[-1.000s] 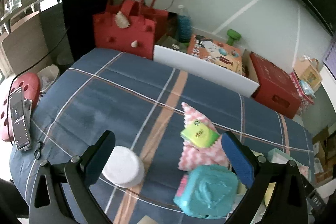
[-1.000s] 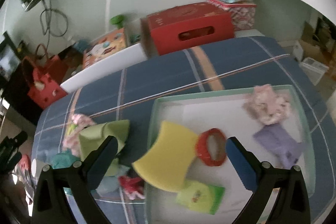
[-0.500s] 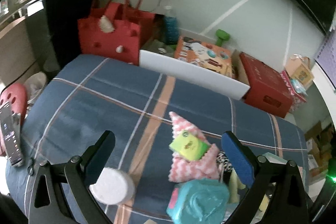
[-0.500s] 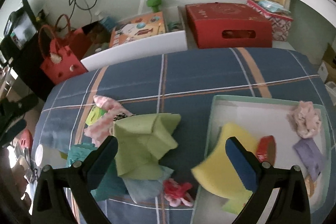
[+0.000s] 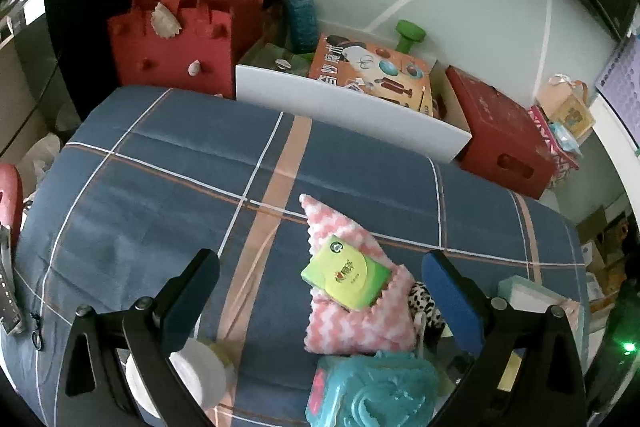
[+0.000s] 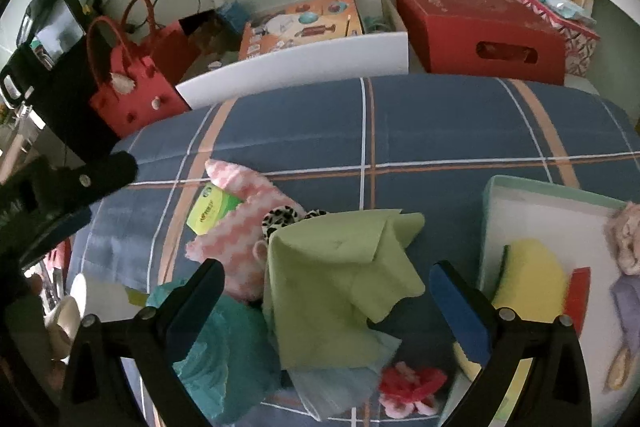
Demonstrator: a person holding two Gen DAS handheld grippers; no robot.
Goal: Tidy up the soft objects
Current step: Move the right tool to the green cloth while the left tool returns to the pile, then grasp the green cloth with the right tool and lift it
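My left gripper (image 5: 320, 301) hangs open over a pink zigzag cloth (image 5: 352, 323) with a green tissue pack (image 5: 346, 277) lying on it. A teal wipes pack (image 5: 372, 393) sits just below, and a white roll (image 5: 196, 381) is by the left finger. My right gripper (image 6: 328, 307) is open above a folded green cloth (image 6: 340, 279), with nothing held. To its right a pale tray (image 6: 520, 207) holds a yellow sponge (image 6: 528, 275), a red ring (image 6: 578, 295), a pink scrunchie (image 6: 624, 239) and a purple cloth (image 6: 624, 307). A red-pink flower piece (image 6: 412, 385) lies near the front.
The soft things lie on a blue plaid bedspread (image 5: 180, 187). Behind the bed stand a red felt bag (image 5: 172, 39), a white bin (image 5: 348, 107) with a game box, and a red cardboard box (image 6: 480, 31). A leopard-print scrunchie (image 6: 284, 217) pokes out beside the pink cloth.
The right gripper has swung left, from over the tray to above the green cloth pile. The left gripper has drawn back and tilted, so the white roll and teal pack slid lower in view.
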